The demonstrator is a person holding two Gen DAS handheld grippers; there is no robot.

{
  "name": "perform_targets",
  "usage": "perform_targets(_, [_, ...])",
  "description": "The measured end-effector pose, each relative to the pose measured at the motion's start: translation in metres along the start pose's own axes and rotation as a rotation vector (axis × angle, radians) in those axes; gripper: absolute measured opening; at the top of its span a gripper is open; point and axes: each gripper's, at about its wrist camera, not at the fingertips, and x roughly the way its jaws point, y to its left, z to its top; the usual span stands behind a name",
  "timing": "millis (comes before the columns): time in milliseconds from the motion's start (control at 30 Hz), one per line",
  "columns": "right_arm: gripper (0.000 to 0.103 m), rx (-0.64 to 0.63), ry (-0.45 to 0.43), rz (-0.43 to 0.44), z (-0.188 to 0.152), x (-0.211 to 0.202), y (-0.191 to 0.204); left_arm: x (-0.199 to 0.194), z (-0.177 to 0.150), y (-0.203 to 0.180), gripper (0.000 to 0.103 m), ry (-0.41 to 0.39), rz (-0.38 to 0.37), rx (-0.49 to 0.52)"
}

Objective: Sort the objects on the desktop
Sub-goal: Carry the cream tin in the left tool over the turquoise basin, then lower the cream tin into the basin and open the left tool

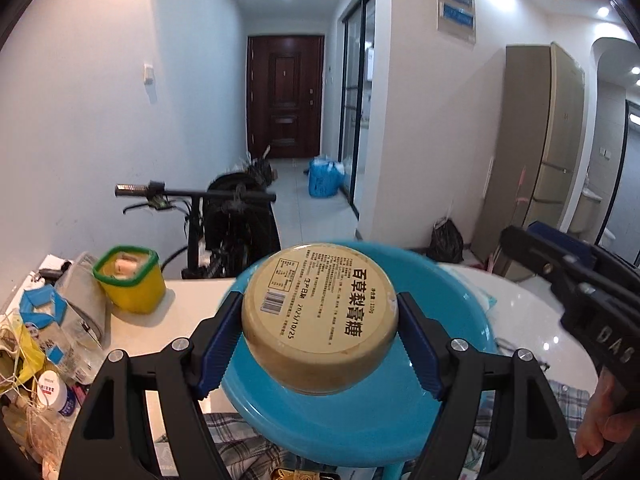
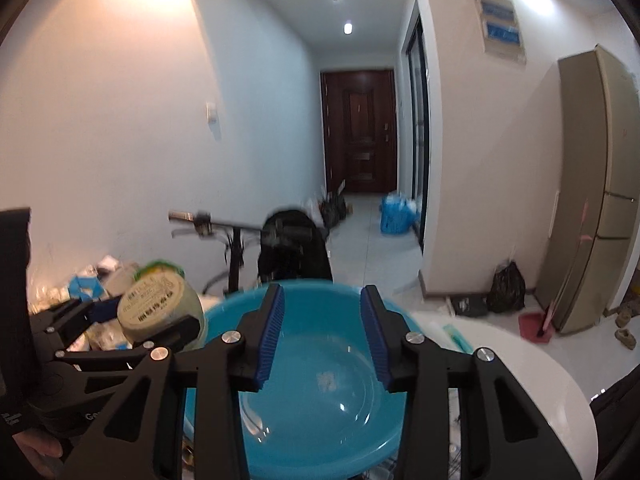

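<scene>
Between my left tool's (image 1: 320,332) blue pads sits a round tan tin (image 1: 320,316), gripped at its sides, its printed label facing the camera. It hangs over the near part of a blue basin (image 1: 360,432), which stands on the white bench (image 1: 184,320); I cannot tell whether the tin touches the basin. My right tool (image 2: 322,332) hovers over the same basin (image 2: 320,400), jaws partly apart with nothing between them, only the bare basin floor showing through the gap. From the right wrist view the left tool (image 2: 132,332) and its tin (image 2: 160,308) appear at the basin's left rim.

At the bench's left edge lies a heap of clutter: a yellow tub (image 1: 130,280) with a green rim, a blue-and-white carton (image 1: 40,308), a small white bottle (image 1: 52,392) and a yellow bag (image 1: 24,352). Plaid cloth (image 1: 228,432) lies at the near edge, under the basin. Beyond the bench's far edge stands a bicycle (image 1: 216,216).
</scene>
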Motion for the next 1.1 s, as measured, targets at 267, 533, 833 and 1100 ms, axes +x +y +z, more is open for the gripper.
perform_targets(267, [0.038,0.045,0.357,0.036,-0.056,0.106,-0.016,0.078,-0.026,0.001,0.077,0.186,-0.007,-0.015])
perform_targets(533, [0.038,0.060,0.433,0.030,-0.073,0.117,-0.030,0.119,-0.047,0.000,0.077,0.295,0.009,-0.010])
perform_targets(833, [0.038,0.045,0.498,0.003,-0.078,0.134,-0.035,0.132,-0.057,0.000,0.077,0.342,0.015,-0.012])
perform_targets(1100, [0.038,0.061,0.488,-0.010,-0.076,0.136,-0.040,0.132,-0.056,0.006,0.077,0.355,0.029,-0.035])
